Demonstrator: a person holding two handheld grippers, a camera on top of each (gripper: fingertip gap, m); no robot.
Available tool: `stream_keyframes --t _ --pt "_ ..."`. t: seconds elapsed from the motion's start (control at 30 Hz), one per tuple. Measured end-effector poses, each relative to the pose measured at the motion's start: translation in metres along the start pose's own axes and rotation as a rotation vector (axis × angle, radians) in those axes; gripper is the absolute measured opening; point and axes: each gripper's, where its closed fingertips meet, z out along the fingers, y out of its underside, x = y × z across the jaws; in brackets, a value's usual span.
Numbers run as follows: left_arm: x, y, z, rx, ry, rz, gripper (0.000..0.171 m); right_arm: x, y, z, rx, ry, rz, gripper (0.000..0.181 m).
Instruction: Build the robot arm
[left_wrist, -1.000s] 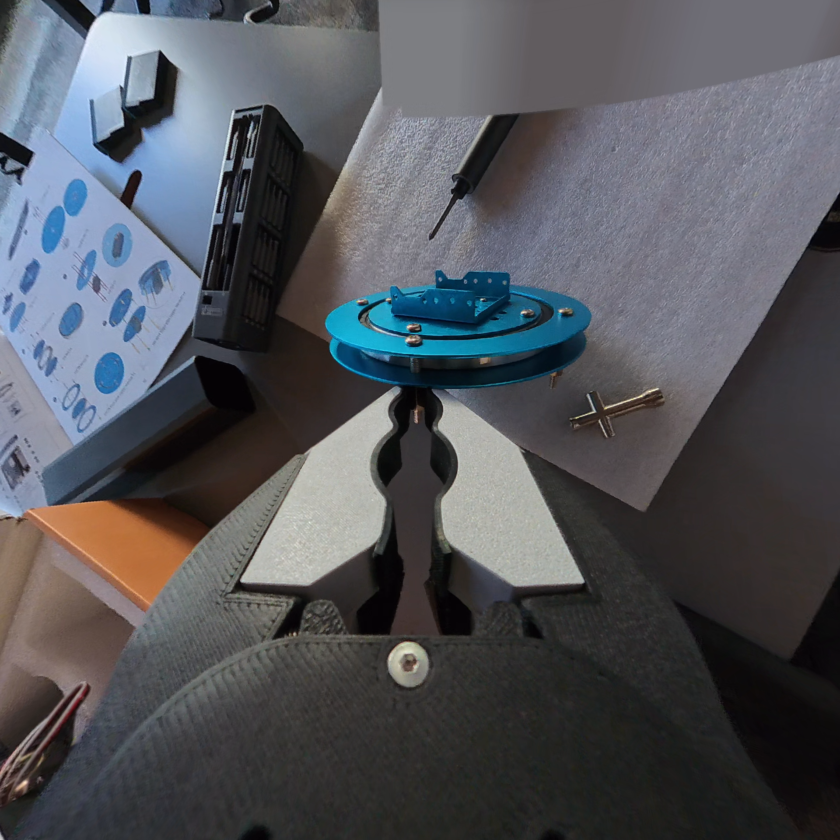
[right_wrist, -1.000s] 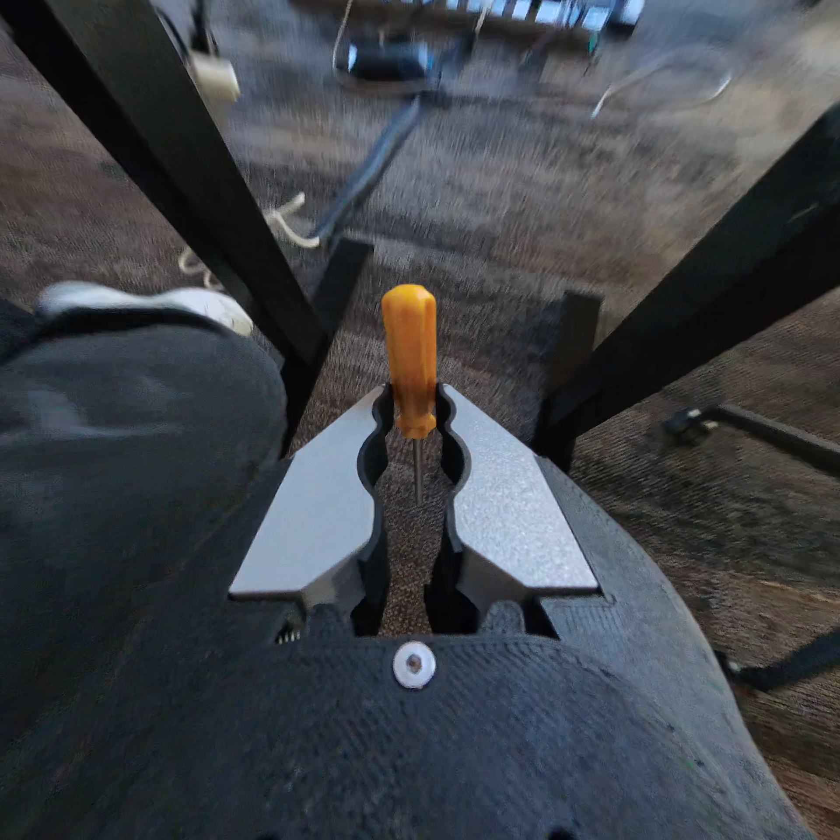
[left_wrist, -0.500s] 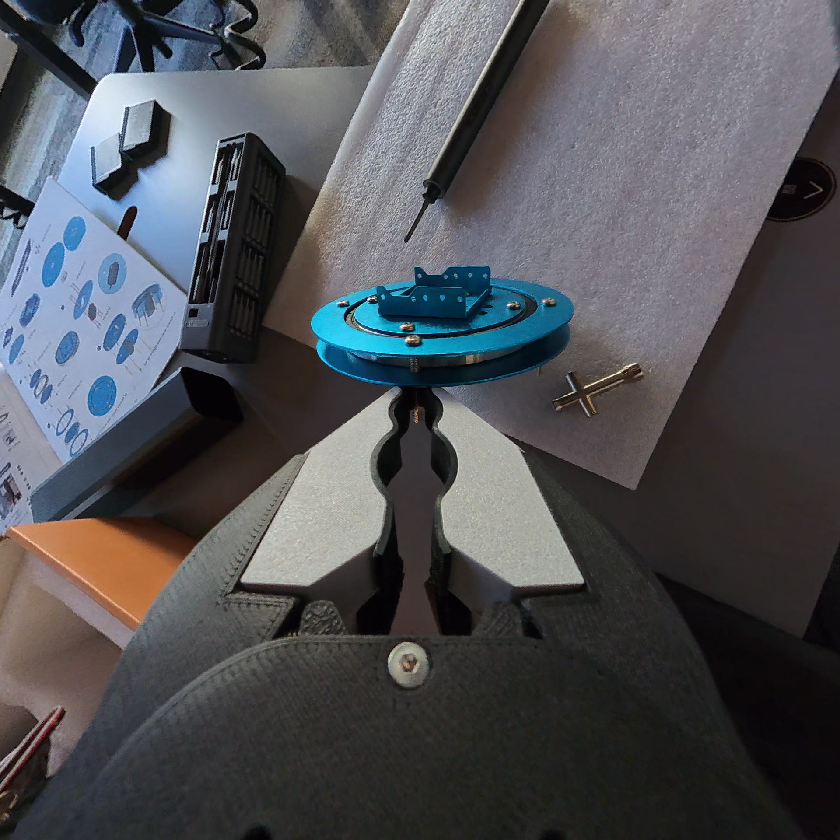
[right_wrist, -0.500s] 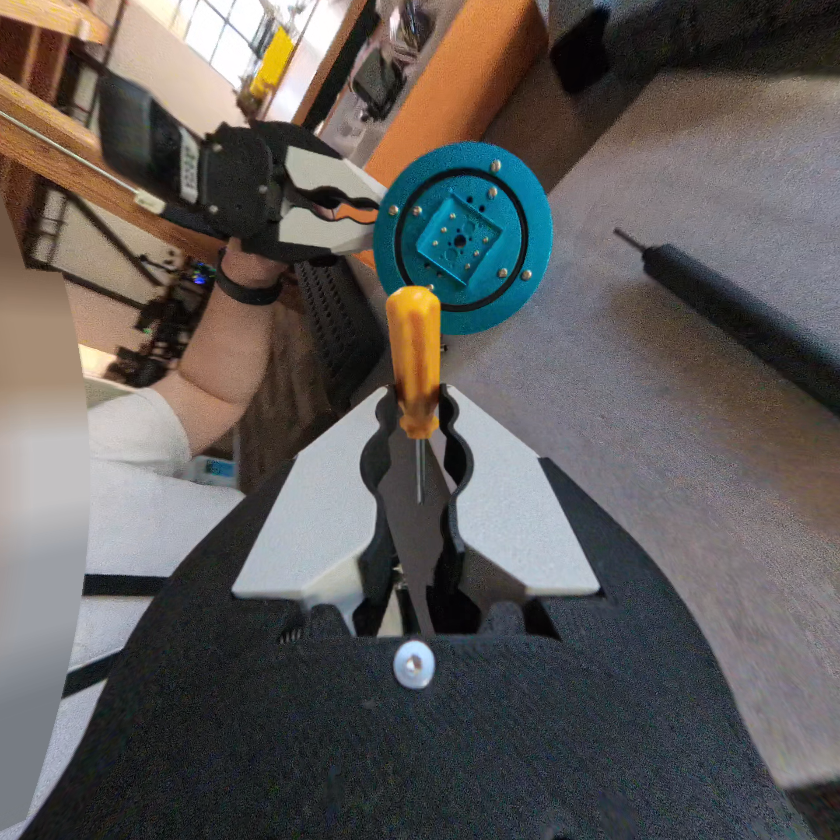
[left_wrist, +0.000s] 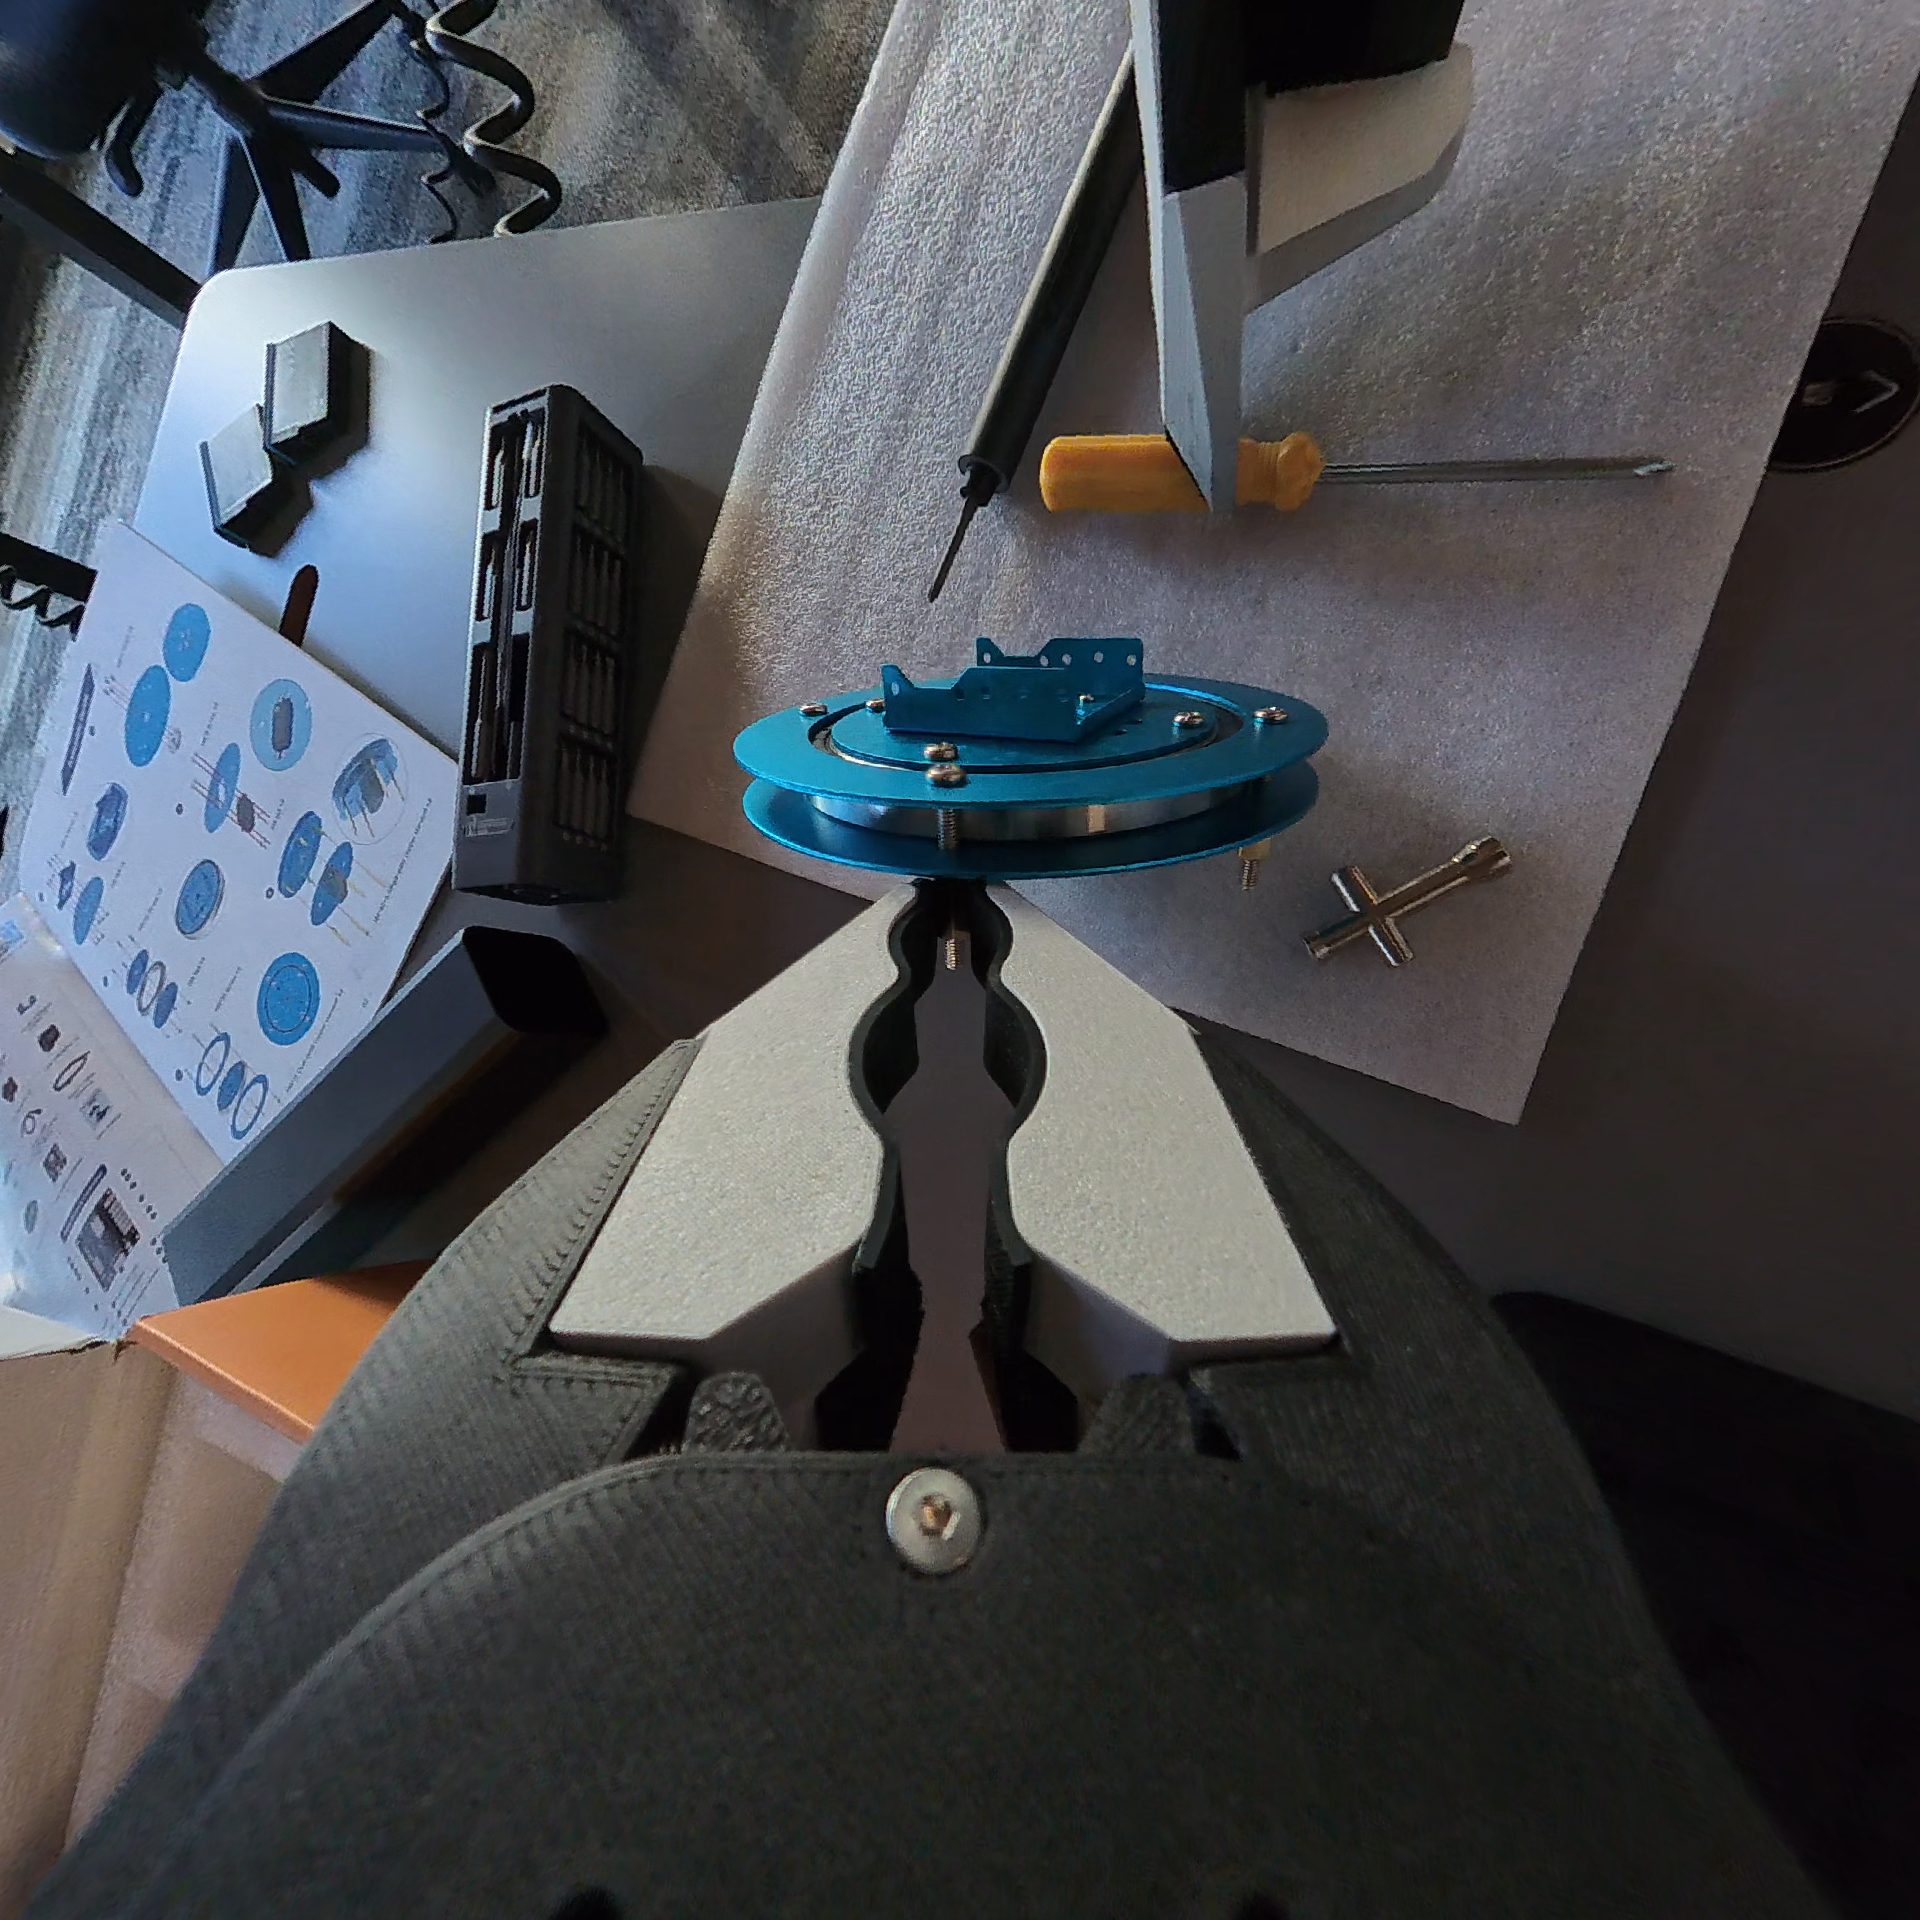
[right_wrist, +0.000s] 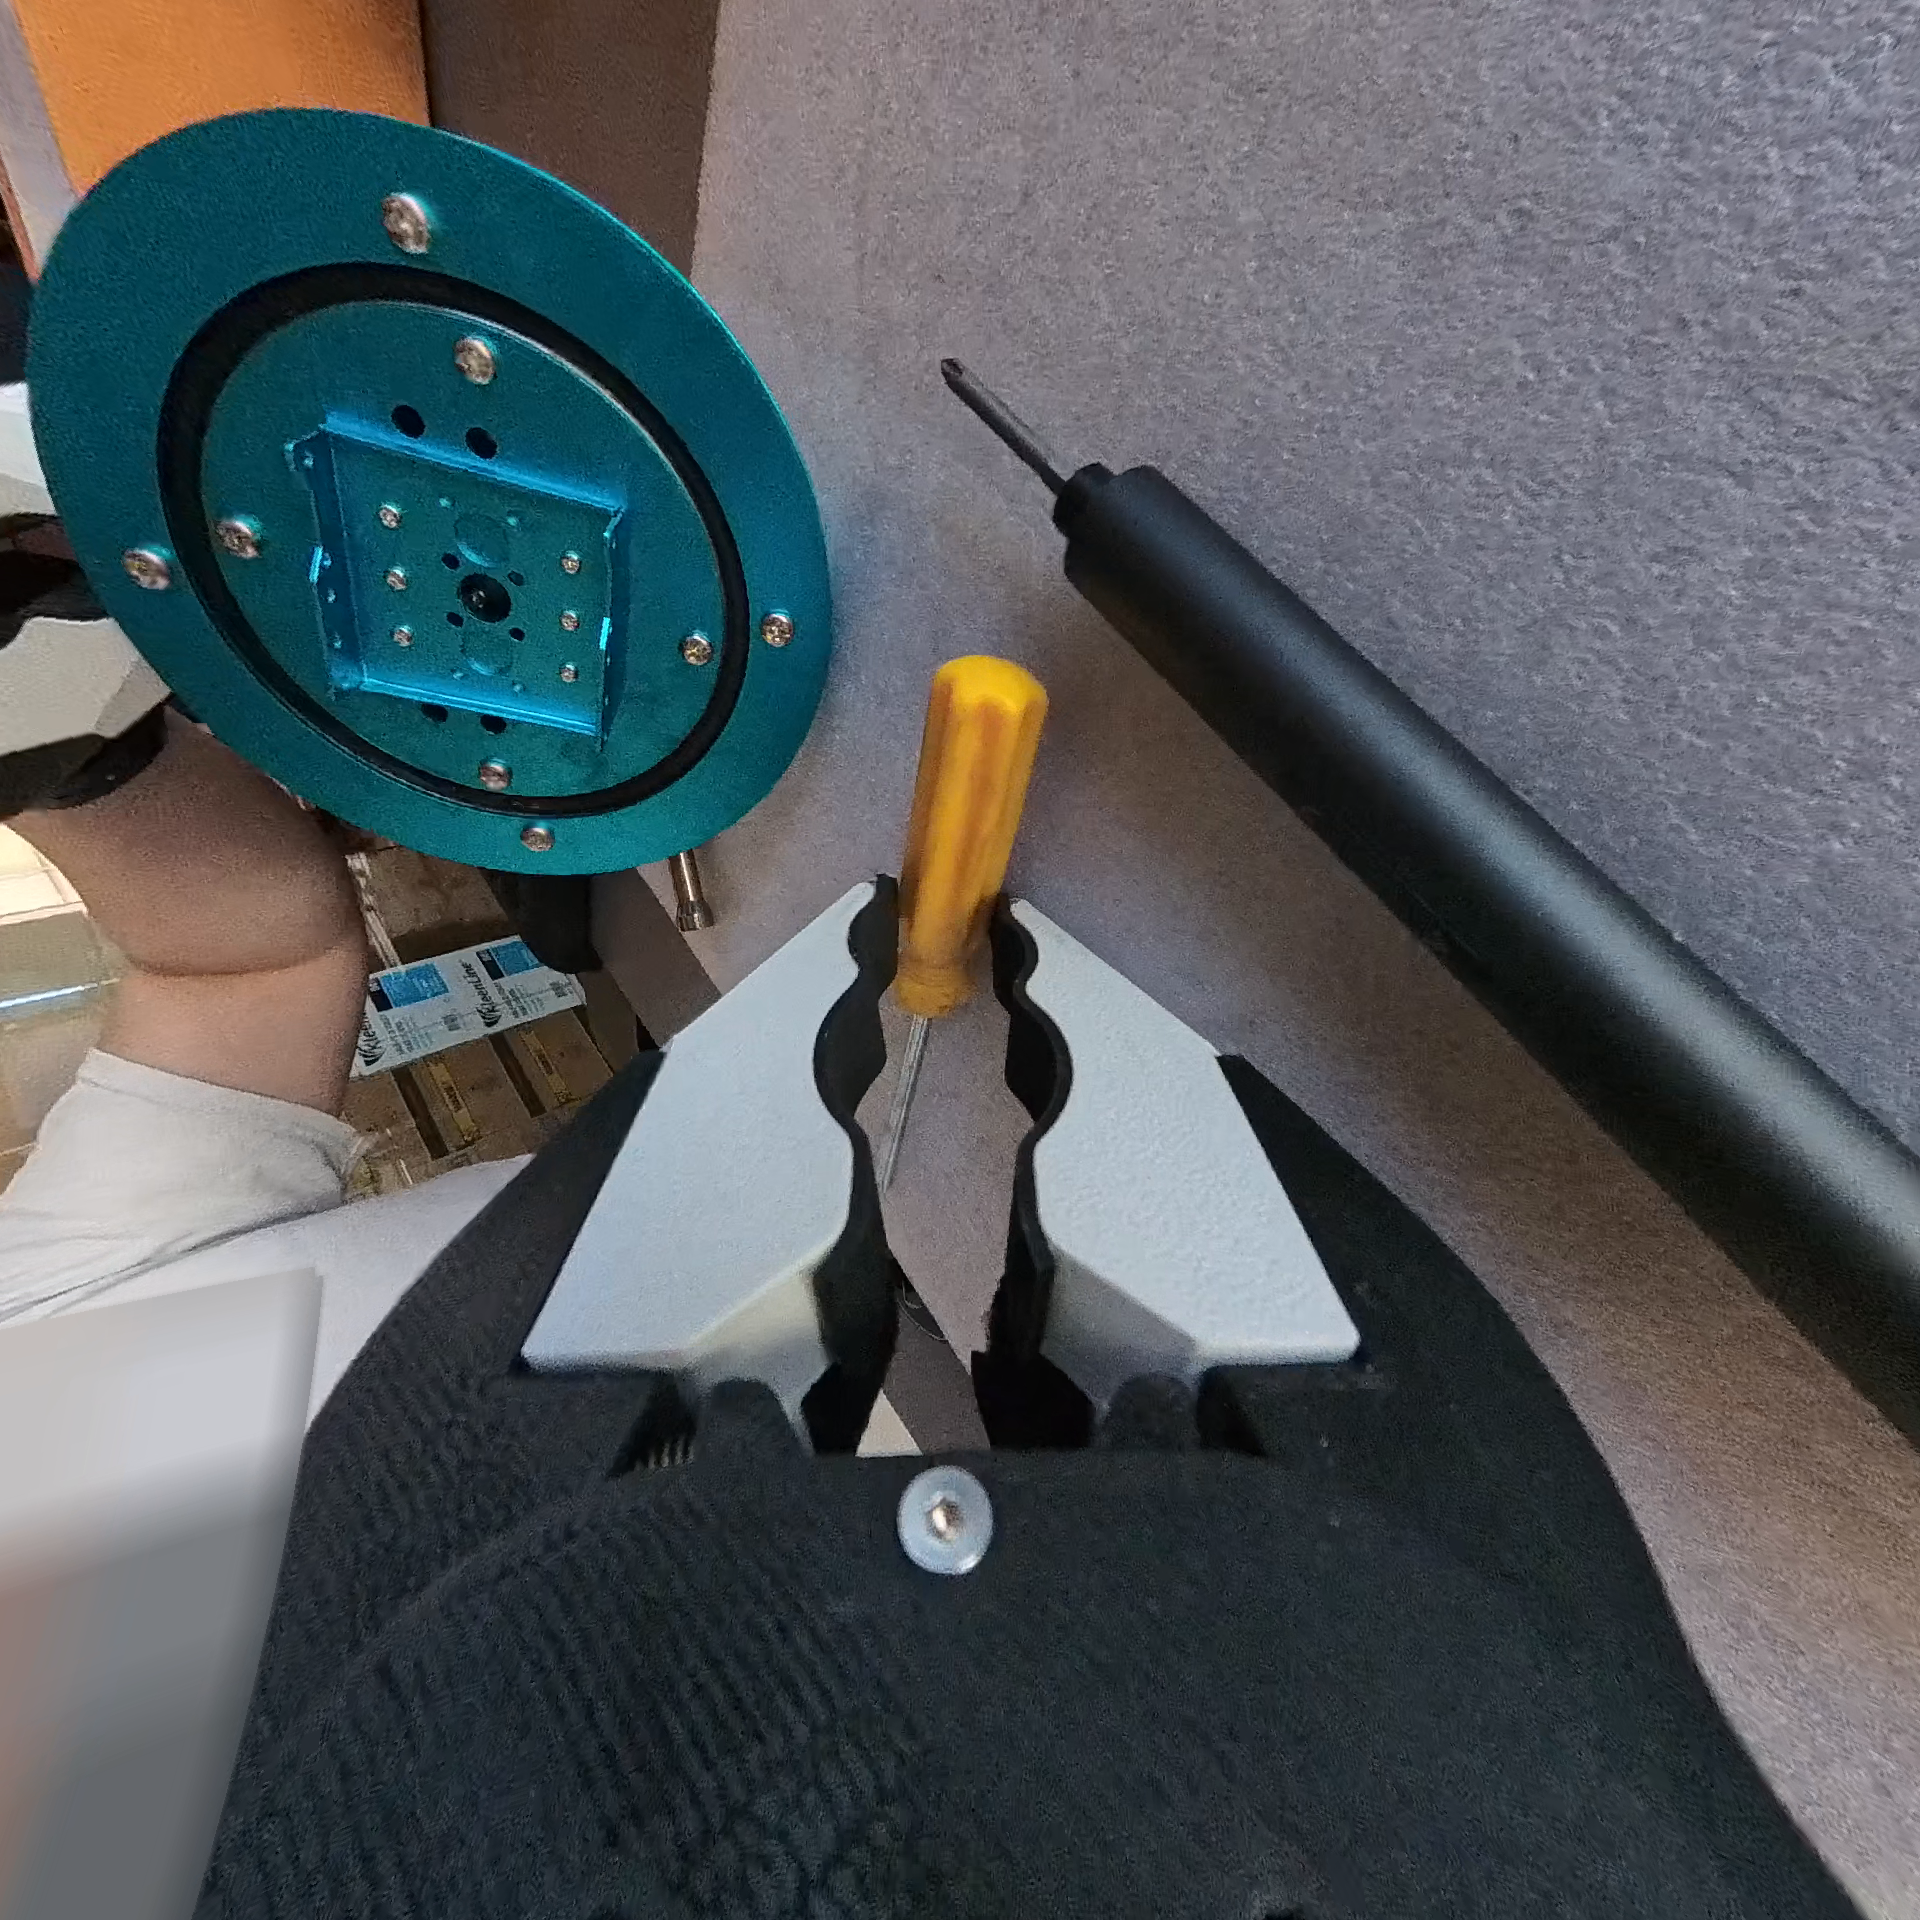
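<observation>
My left gripper is shut on the lower rim of a blue double-disc assembly with a square bracket on top, and holds it above the table edge. The assembly also shows in the right wrist view. My right gripper is down on the grey foam mat. Its jaws stand slightly apart around the handle of a yellow screwdriver, whose shaft leans against the left pad. In the left wrist view the screwdriver lies flat on the mat under the right gripper.
A black screwdriver lies on the mat beside the yellow one, close to my right gripper. A metal cross wrench lies near the mat's front edge. A black bit case, an instruction sheet, black blocks and a grey box lie left.
My right gripper swung up from pointing at the floor and came down onto the mat with the yellow screwdriver. Its jaws have parted a little and the screwdriver now tilts. The left gripper still holds the disc.
</observation>
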Motion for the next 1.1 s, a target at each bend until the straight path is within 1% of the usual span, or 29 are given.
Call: stream_keyframes --t 0.23,0.63,0.9,1.1 --pt "0.003 0.012 -0.006 -0.031 0.008 0.038 0.004 -0.008 -0.008 0.008 -0.027 0.062 -0.084 0.015" --pt "-0.008 0.035 -0.022 -0.074 -0.008 0.051 0.004 -0.034 -0.024 0.034 -0.109 0.118 -0.278 0.015" --pt "-0.018 0.058 -0.037 -0.118 -0.046 0.04 0.004 -0.054 -0.035 0.058 -0.184 0.104 -0.387 0.015" --pt "-0.024 0.067 -0.044 -0.147 -0.064 0.043 0.004 -0.067 -0.041 0.07 -0.244 0.121 -0.452 0.015"
